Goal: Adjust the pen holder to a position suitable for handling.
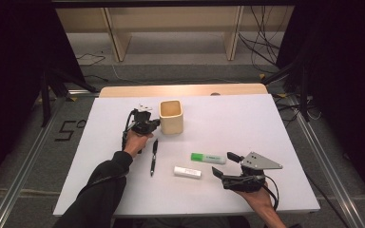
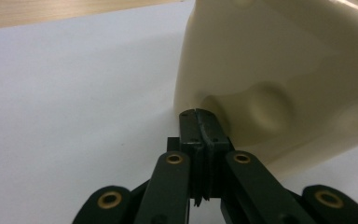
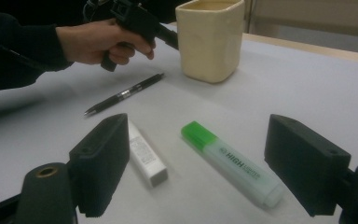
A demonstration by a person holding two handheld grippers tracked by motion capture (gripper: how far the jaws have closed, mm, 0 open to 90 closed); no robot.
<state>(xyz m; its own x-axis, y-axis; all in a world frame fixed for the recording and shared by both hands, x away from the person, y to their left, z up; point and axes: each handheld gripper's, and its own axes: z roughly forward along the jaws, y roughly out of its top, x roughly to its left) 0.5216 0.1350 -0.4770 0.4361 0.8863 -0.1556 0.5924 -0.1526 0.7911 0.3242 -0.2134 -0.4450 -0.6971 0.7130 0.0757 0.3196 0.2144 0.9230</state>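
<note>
Cup (image 1: 171, 117) near tabletop's (image 1: 247, 118) far edge — we see left hand-held gripper (image 2: 199, 113) closed against it, empty; right hand-held gripper (image 3: 198, 163) wide open — highlighter (image 3: 230, 161) between jaws.

Left gripper (image 1: 153, 124) at the table's (image 1: 247, 123) far left, jaws together, tips touching the left wall of the cup (image 1: 171, 116); pen (image 1: 154, 156) just behind and right of that gripper, nearer the person; right gripper (image 1: 225, 165) at the near right, jaws spread wide apart; highlighter (image 1: 208, 158) directly ahead of its jaws, just left of them; eraser stick (image 1: 187, 172) farther left, between pen and highlighter.
</note>
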